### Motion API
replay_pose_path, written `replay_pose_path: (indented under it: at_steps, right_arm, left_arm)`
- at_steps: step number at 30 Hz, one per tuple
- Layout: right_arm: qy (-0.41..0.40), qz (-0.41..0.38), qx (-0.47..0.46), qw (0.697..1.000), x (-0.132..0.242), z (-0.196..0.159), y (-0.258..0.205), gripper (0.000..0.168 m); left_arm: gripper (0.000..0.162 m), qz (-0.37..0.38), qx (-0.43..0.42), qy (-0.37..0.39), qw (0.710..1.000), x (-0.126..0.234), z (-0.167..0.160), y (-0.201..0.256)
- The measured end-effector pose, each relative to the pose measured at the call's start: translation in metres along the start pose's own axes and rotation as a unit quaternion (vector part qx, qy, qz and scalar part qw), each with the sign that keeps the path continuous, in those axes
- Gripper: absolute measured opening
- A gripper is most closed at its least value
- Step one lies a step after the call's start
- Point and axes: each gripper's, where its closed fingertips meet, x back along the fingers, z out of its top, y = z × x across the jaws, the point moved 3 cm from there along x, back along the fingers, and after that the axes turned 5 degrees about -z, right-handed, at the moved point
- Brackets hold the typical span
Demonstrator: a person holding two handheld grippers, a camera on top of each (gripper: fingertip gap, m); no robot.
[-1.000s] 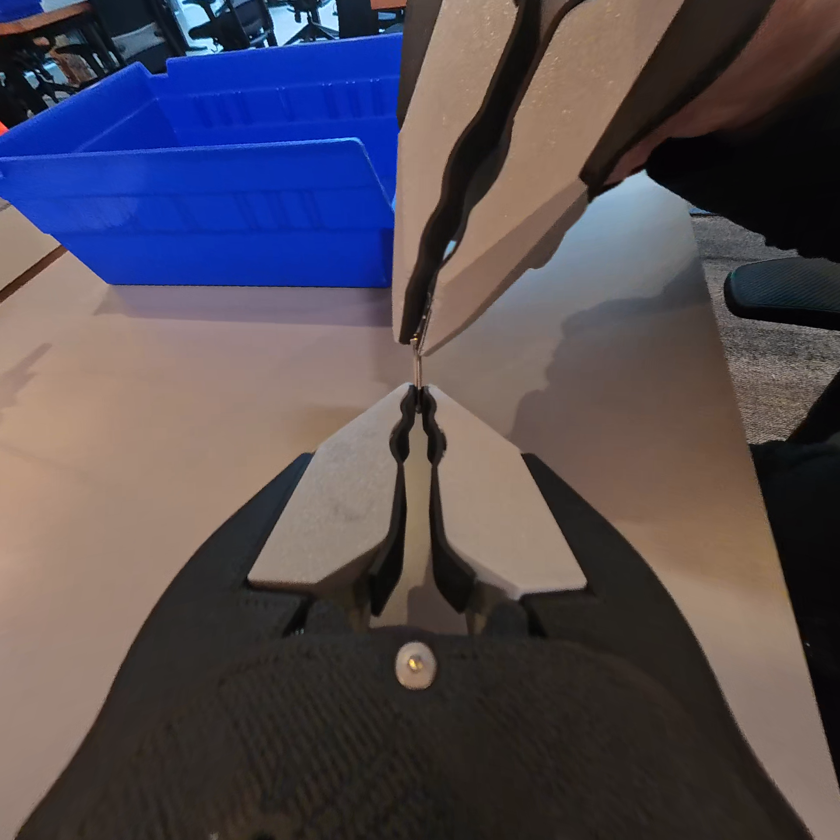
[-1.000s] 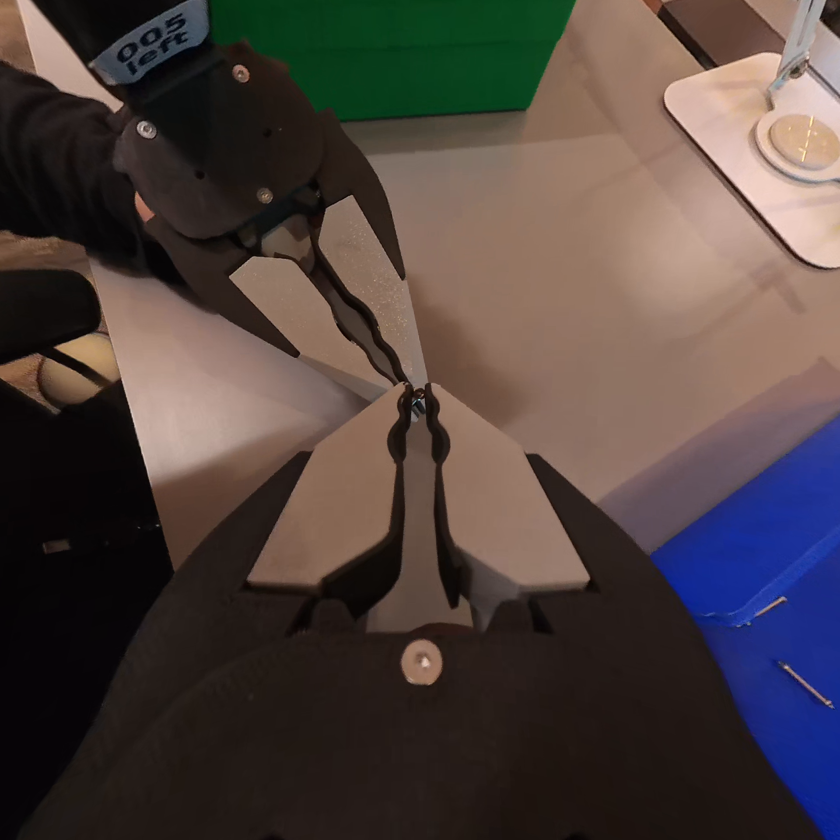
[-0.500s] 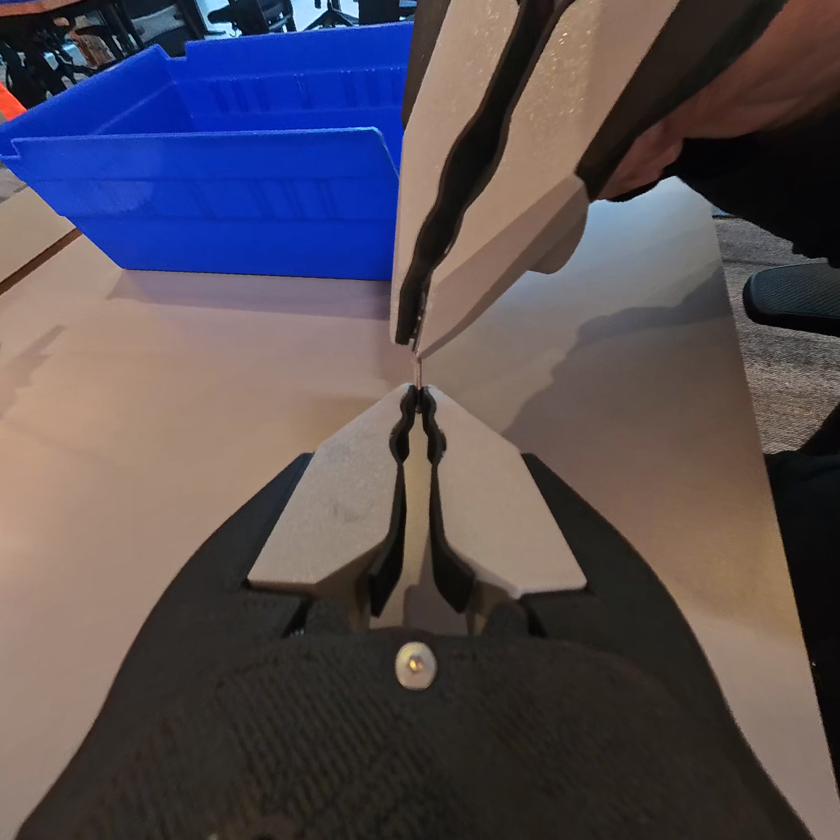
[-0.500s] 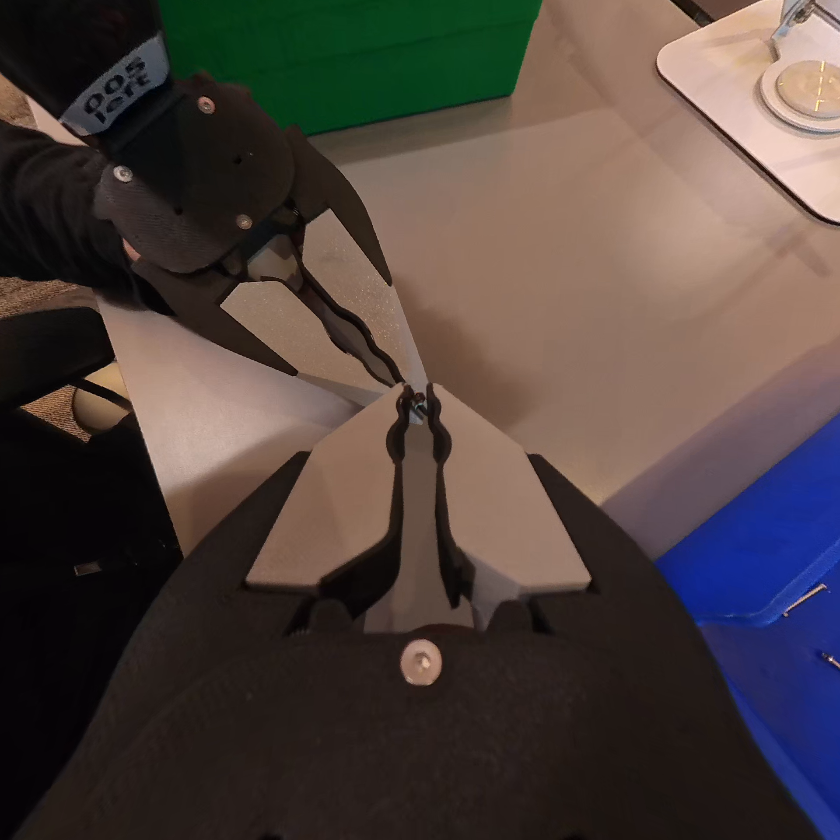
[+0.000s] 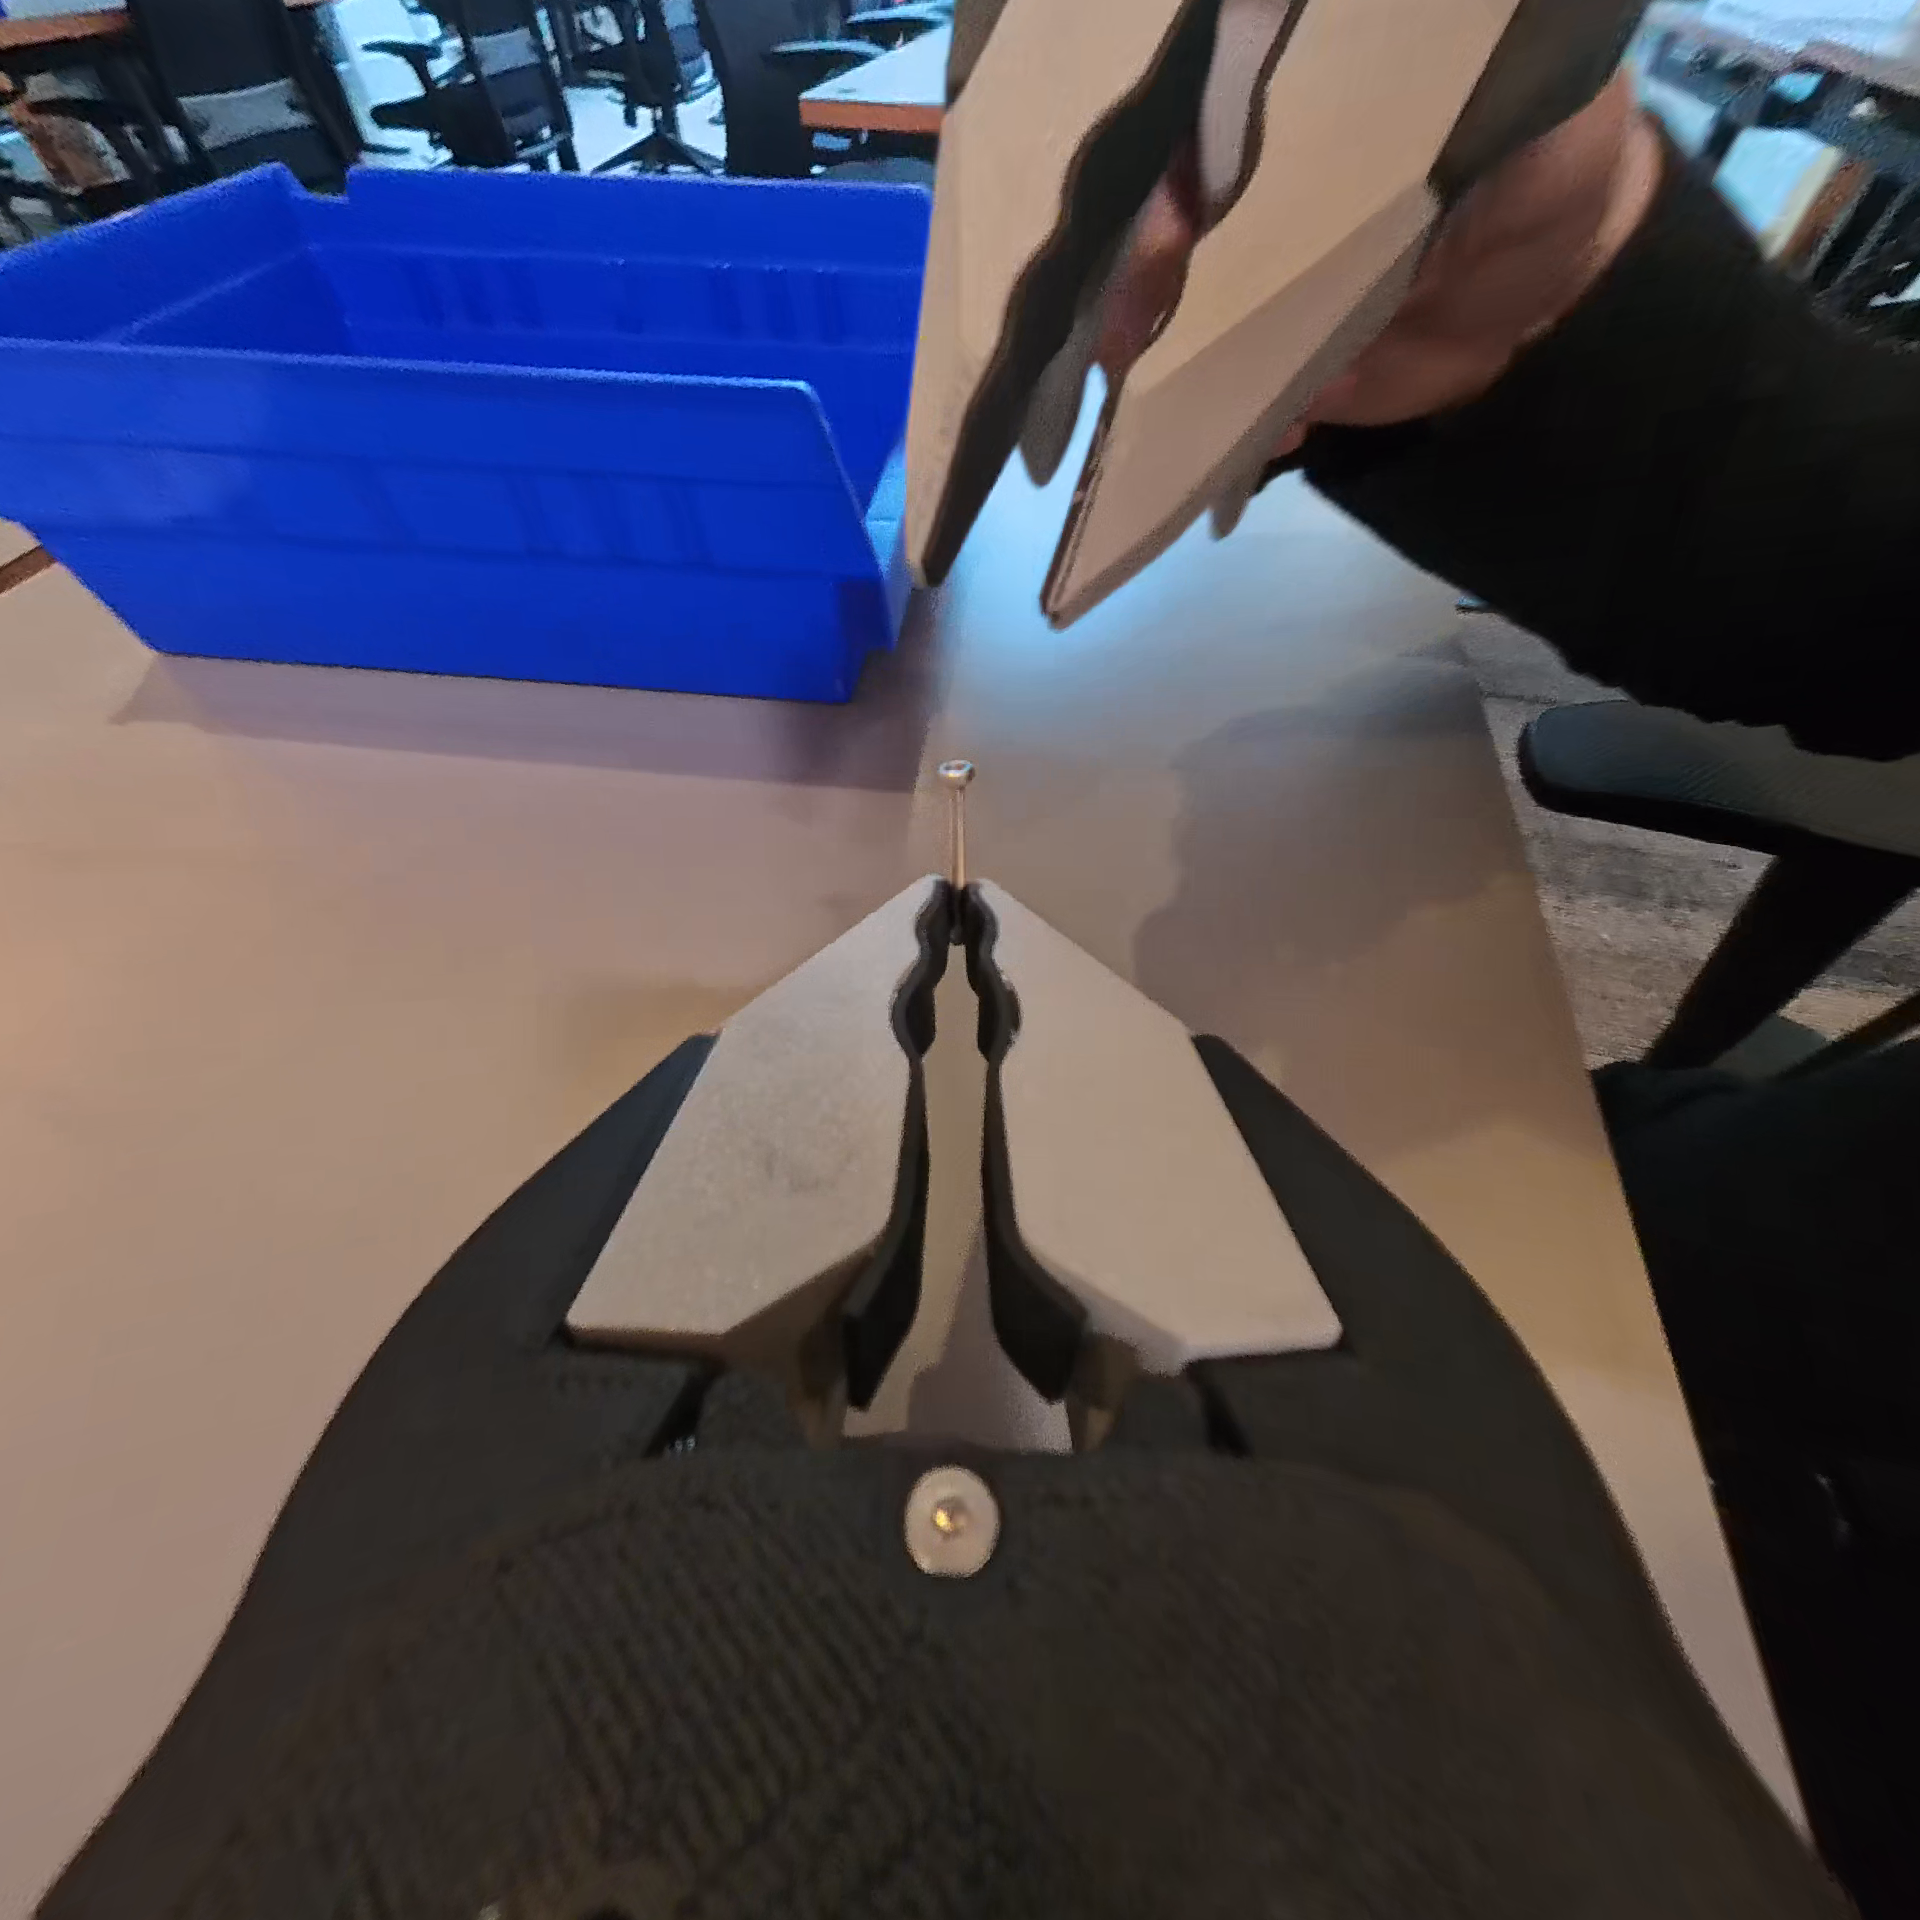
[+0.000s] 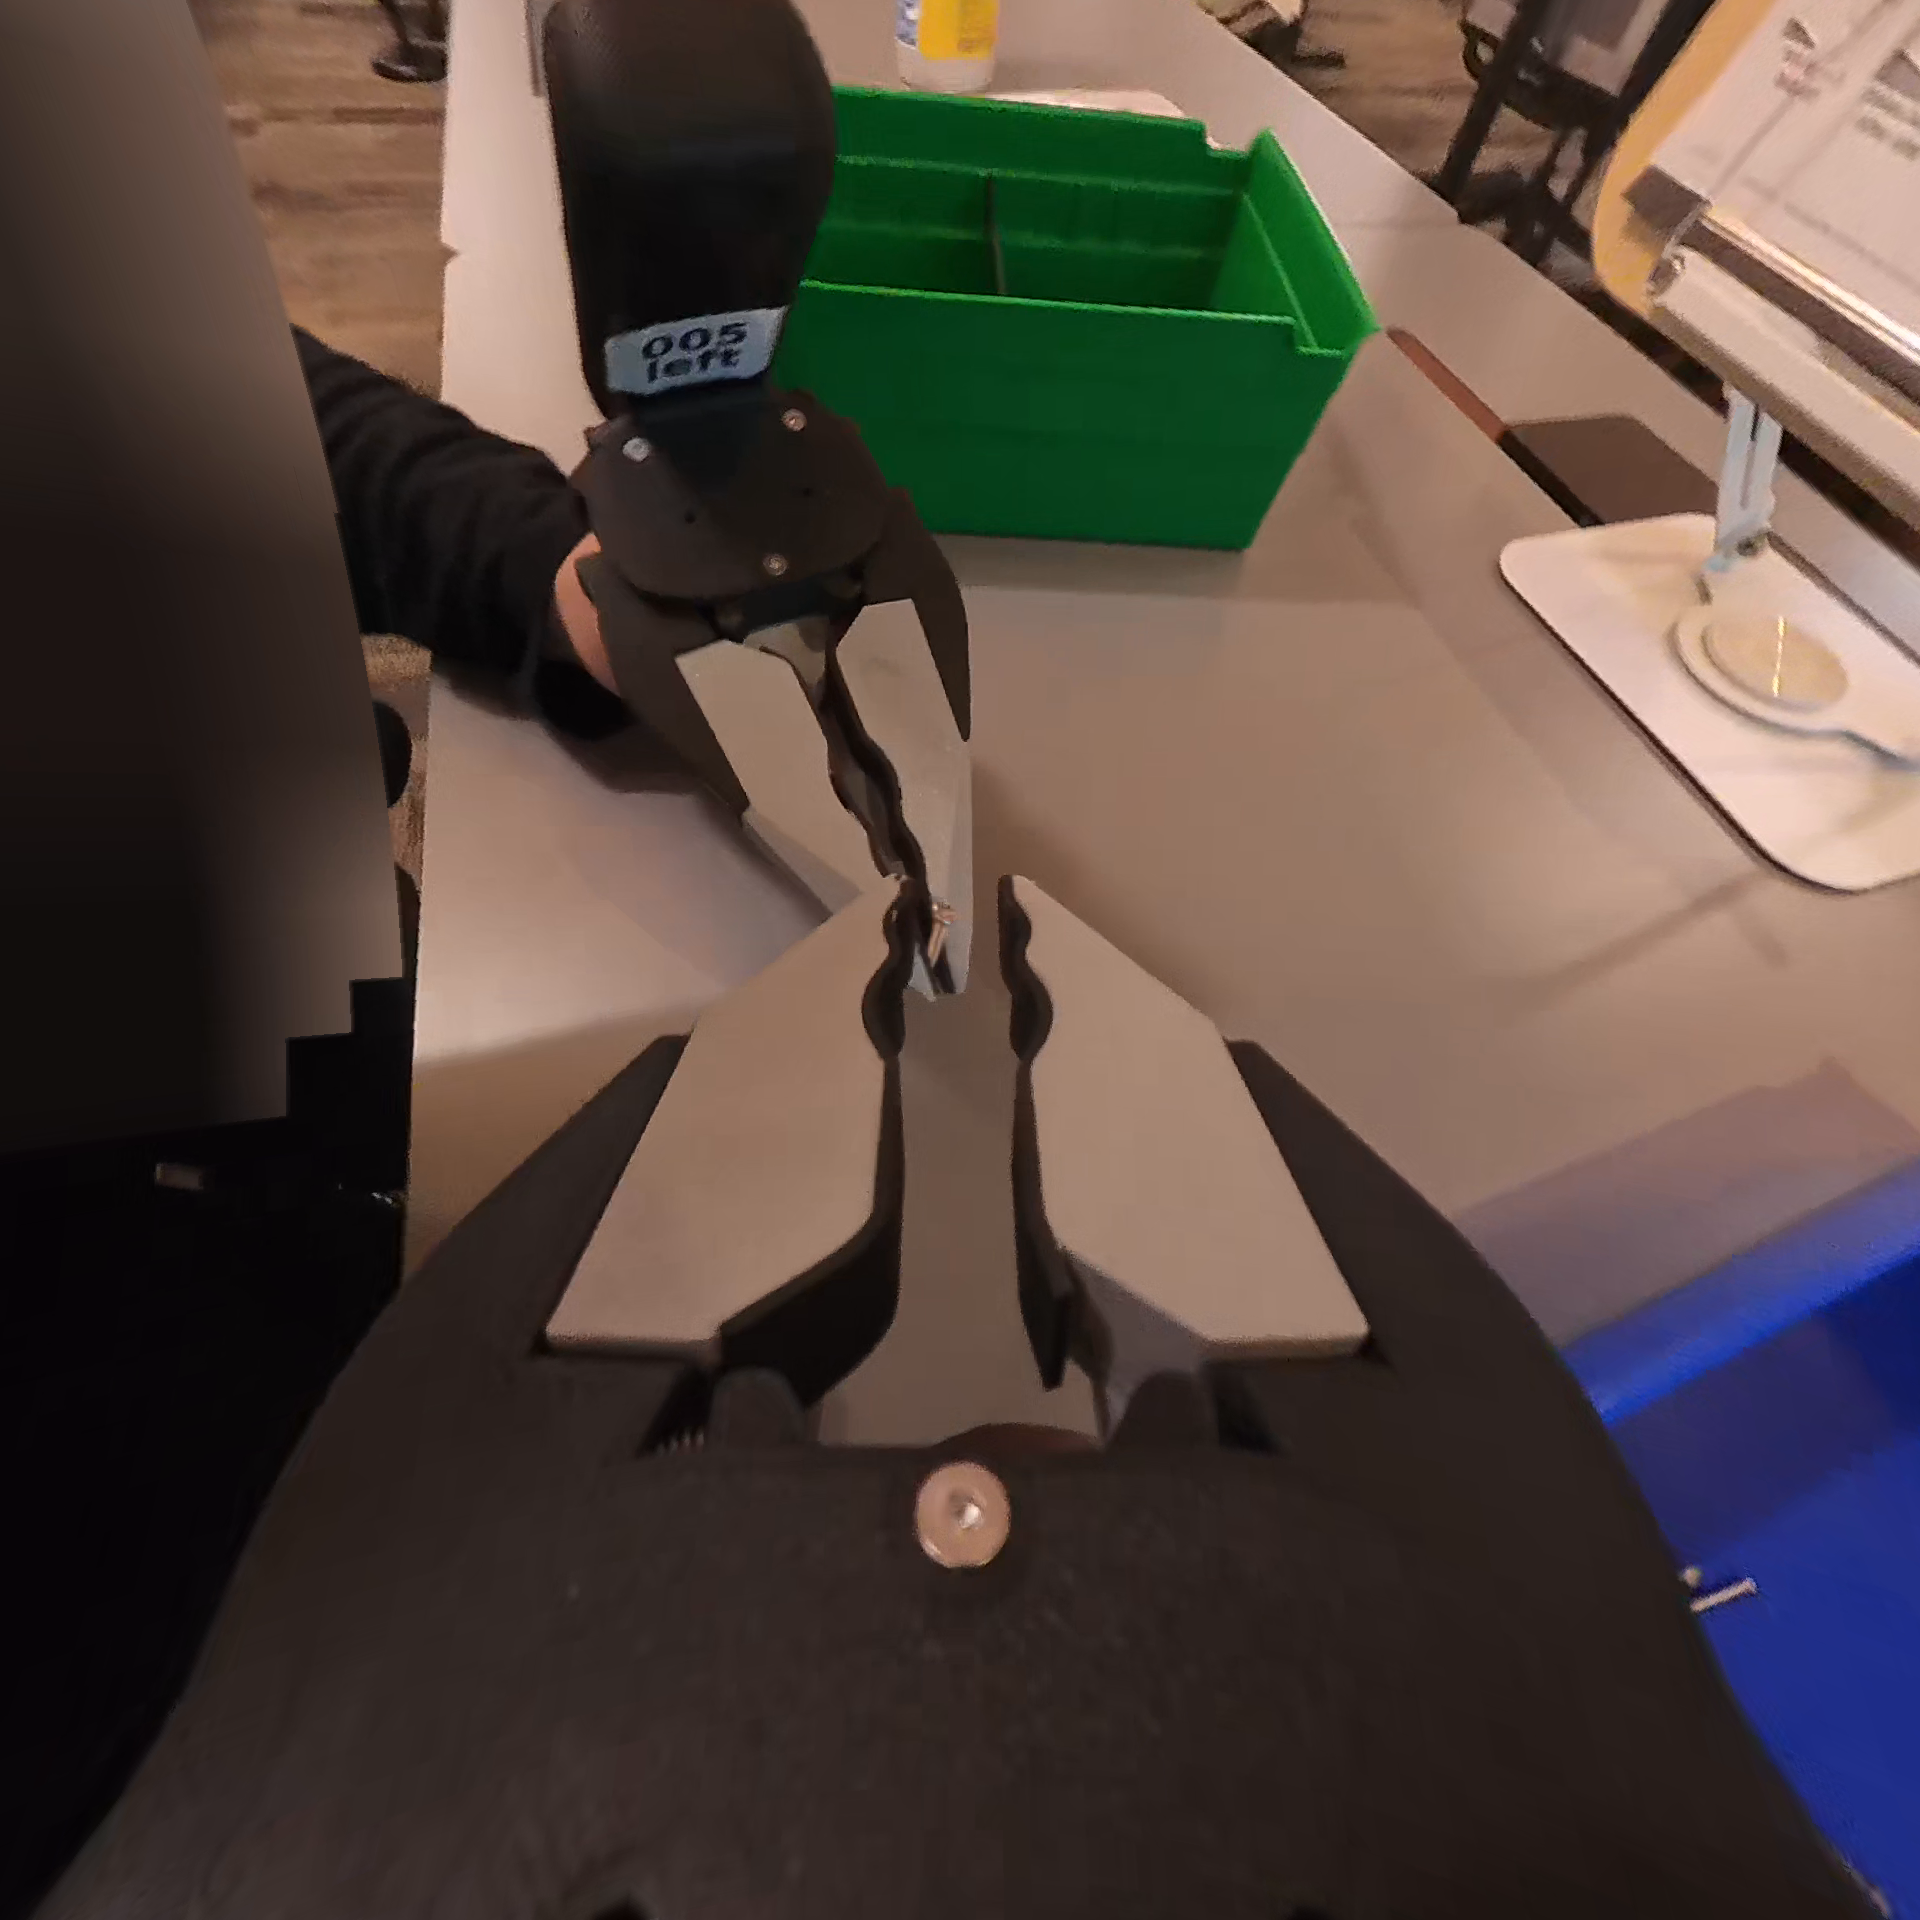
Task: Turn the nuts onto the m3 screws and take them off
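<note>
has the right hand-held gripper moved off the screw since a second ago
Yes. In the left wrist view the right hand-held gripper has opened and lifted clear of the screw, its tips now level with the blue bin.

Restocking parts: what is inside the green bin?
The green bin shows only green dividers splitting it into compartments; no parts visible. Its front wall hides the compartment floors, and the left tool covers its left end.

Bare table (image 5: 436, 935) left of the clamped screw (image 5: 956, 821) — open passage. Blue bin (image 5: 447, 499) blocks behind-left; green bin (image 6: 1049, 416) beyond the left gripper (image 6: 930, 982). Right gripper (image 5: 987, 592), spread, hangs above the screw — clear air between.
</note>
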Motion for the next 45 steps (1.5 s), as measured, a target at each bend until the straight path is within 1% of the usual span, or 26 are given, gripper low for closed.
replay_pose_path:
  at_steps: [2, 7, 15, 19, 22, 29, 36, 45]
  right_arm:
    - [0.003, 0.011, 0.022, 1.000, -0.002, -0.006, -0.001, 0.012]
    - [0.040, 0.076, 0.039, 0.996, -0.001, -0.010, -0.013, 0.011]
    - [0.086, 0.126, 0.079, 0.985, 0.005, -0.009, -0.030, 0.011]
    - [0.097, 0.136, 0.096, 0.981, 0.007, -0.006, -0.037, 0.010]
    - [0.090, 0.137, 0.099, 0.982, 0.005, -0.008, -0.038, 0.011]
    - [0.089, 0.142, 0.105, 0.980, 0.005, -0.008, -0.041, 0.007]
    - [0.087, 0.149, 0.107, 0.979, 0.004, -0.010, -0.043, 0.008]
    - [0.088, 0.156, 0.105, 0.978, 0.001, -0.013, -0.045, 0.005]
  left_arm:
    - [0.000, -0.019, -0.004, 0.005, 1.000, 0.000, 0.001, 0.005]
    - [0.000, -0.052, -0.025, 0.008, 0.998, -0.001, 0.002, 0.017]
    - [0.000, -0.086, -0.059, 0.028, 0.994, -0.001, 0.007, 0.032]
    - [0.000, -0.100, -0.067, 0.038, 0.992, 0.000, 0.009, 0.037]
    - [0.000, -0.107, -0.073, 0.044, 0.991, 0.001, 0.011, 0.040]
    - [0.000, -0.111, -0.076, 0.042, 0.990, 0.001, 0.010, 0.043]
    - [0.000, -0.113, -0.081, 0.044, 0.989, 0.002, 0.012, 0.045]
    - [0.000, -0.118, -0.082, 0.043, 0.989, 0.002, 0.011, 0.047]
